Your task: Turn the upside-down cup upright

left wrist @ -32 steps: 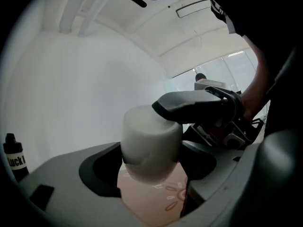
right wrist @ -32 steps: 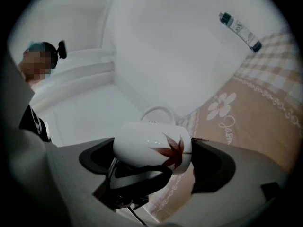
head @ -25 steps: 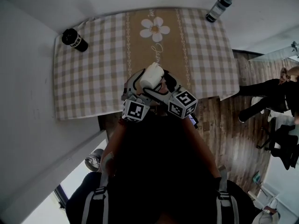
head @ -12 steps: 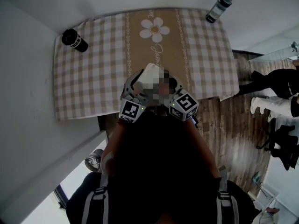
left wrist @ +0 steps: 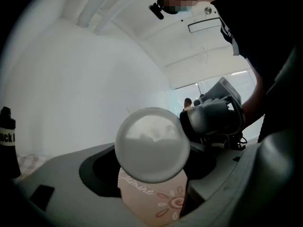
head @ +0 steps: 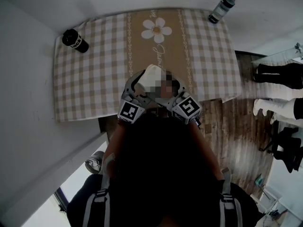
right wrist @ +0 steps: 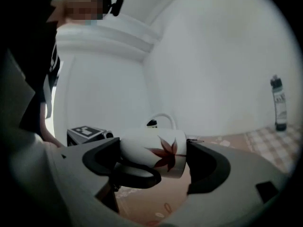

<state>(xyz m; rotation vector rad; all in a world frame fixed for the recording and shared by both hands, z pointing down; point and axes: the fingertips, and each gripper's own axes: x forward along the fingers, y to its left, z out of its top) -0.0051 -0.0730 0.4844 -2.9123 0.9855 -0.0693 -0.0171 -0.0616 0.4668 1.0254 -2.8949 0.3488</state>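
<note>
Leaf print [right wrist: 166, 155] on cup [right wrist: 139, 148] shows only in right gripper view.

The place looks like a plain room in a home, or one furnished like a home, though the pictures do not settle which. A table [head: 75, 113] stands against bare white walls [head: 33, 103] on a wooden plank floor [head: 227, 141], under a beige checked tablecloth [head: 208, 56] with a printed daisy [head: 155, 29] and curly lettering down its tan middle strip. Household things are about: a black bottle [head: 75, 40] at one far corner, a grey bottle [head: 221, 8] at the other and a white cup [right wrist: 156, 150] with a red leaf on it, while someone's dark-clad legs [head: 279, 74] and white boots [head: 272, 107] show at the floor's right edge.
</note>
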